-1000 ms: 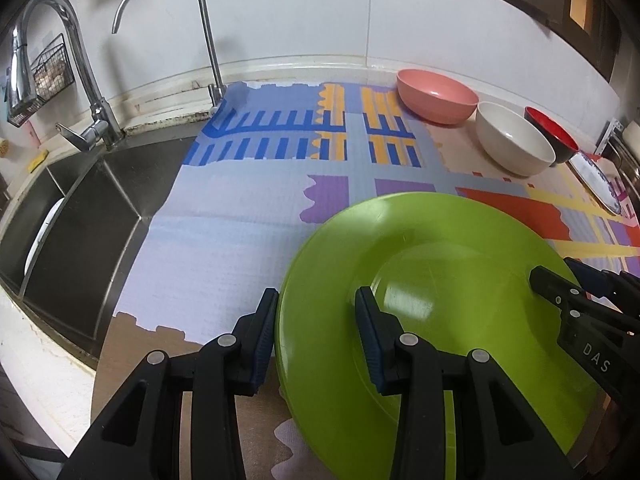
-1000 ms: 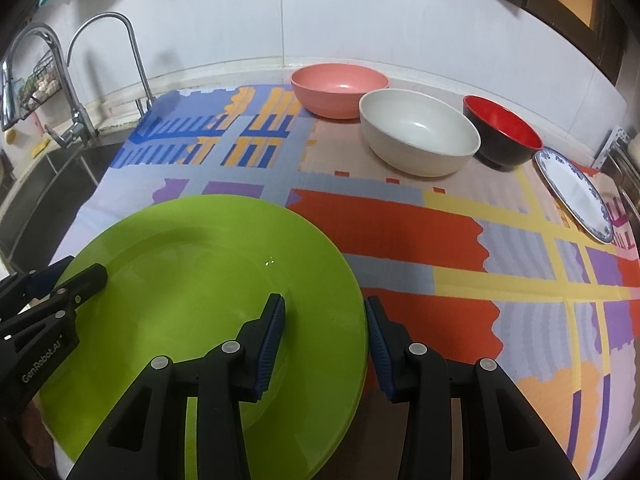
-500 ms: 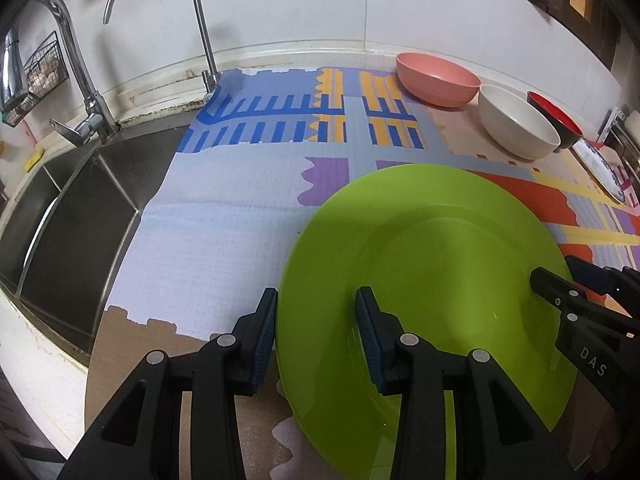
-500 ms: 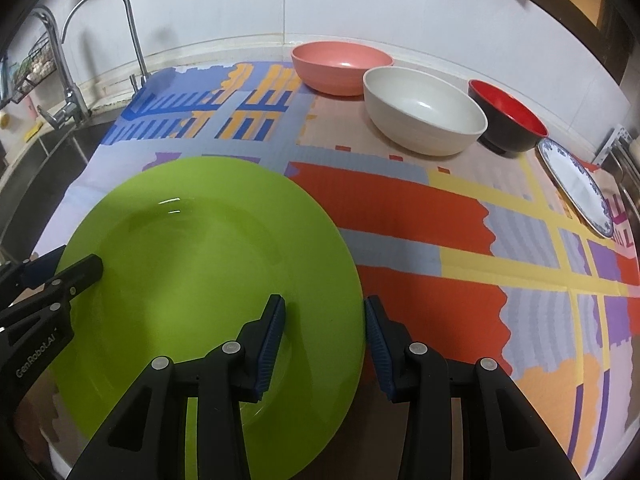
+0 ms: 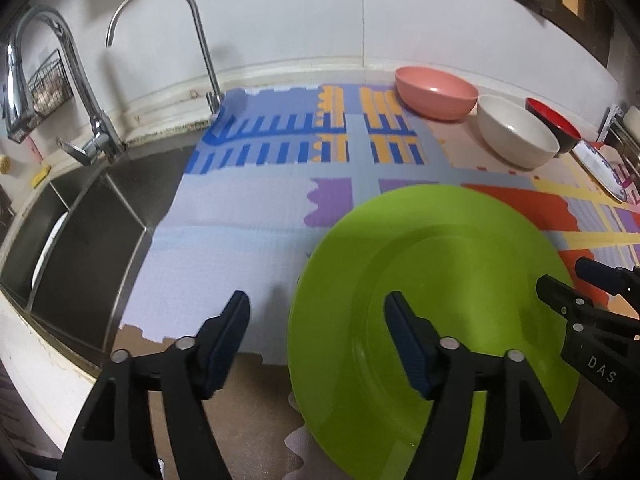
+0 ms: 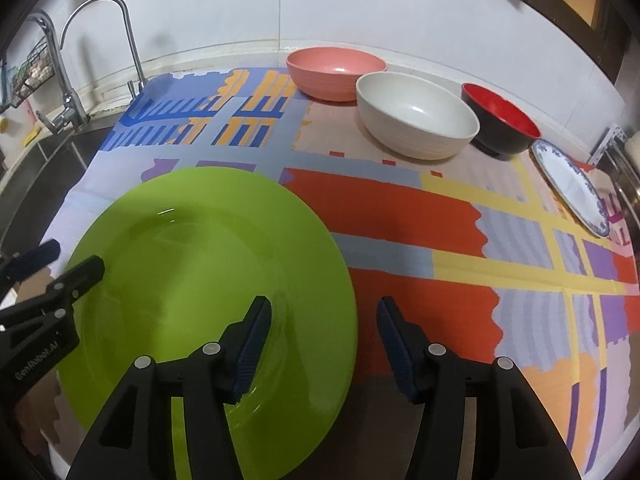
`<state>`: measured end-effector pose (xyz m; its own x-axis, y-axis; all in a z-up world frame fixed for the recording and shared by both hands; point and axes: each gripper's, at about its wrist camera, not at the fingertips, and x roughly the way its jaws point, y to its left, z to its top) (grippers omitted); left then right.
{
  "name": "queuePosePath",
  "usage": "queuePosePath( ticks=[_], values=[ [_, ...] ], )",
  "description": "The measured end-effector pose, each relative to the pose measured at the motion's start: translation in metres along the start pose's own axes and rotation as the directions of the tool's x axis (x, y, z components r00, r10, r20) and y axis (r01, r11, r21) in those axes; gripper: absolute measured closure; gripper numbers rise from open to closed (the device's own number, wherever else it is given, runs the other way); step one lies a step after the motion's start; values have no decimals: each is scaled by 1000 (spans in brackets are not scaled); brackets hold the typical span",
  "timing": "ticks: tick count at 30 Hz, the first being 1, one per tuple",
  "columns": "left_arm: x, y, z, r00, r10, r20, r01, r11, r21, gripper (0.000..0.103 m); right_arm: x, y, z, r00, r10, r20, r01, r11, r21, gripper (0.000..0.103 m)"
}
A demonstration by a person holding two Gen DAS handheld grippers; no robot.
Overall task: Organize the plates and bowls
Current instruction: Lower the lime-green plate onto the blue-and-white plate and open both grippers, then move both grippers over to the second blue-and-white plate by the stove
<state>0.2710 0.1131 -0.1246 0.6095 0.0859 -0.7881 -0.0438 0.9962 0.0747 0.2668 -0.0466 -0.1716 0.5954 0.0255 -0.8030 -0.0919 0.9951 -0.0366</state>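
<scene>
A large lime-green plate [image 5: 432,300] [image 6: 200,248] lies flat on the patterned mat near the counter's front edge. My left gripper [image 5: 318,324] straddles the plate's left rim. Its jaws are opening, and the blue pads stand clear of the rim on both sides. My right gripper [image 6: 324,328] straddles the right rim the same way, also opening, with its pads off the plate. Each gripper shows at the edge of the other's view: the right gripper [image 5: 564,274] and the left gripper [image 6: 76,256].
Along the back wall stand a pink bowl [image 6: 336,68], a white bowl [image 6: 416,114] and a red-and-black bowl [image 6: 500,120]. A blue-rimmed plate [image 6: 572,184] lies at the far right. A steel sink [image 5: 80,220] with two faucets is to the left of the mat.
Both grippers' jaws have spread apart and let go of the green plate's rim. The plate has settled flat on the mat. Neither hand has shifted.
</scene>
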Motion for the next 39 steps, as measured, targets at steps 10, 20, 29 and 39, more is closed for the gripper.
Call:
queuePosePath(
  ticks=[10, 20, 29, 39],
  values=[
    [-31, -22, 25, 992, -80, 99, 72, 994, 82, 5, -33, -23, 1, 996, -58, 71, 53, 997, 59, 36],
    [-60, -87, 58, 968, -190, 165, 161, 971, 177, 0, -72, -83, 1, 979, -150, 141, 127, 979, 161, 30],
    [-74, -160, 94, 949, -251, 192, 207, 953, 221, 0, -96, -156, 10, 950, -236, 203, 194, 959, 207, 26],
    [-79, -241, 130, 932, -312, 186, 253, 925, 284, 0, -107, -236, 23, 924, -292, 245, 226, 937, 265, 26]
  ],
)
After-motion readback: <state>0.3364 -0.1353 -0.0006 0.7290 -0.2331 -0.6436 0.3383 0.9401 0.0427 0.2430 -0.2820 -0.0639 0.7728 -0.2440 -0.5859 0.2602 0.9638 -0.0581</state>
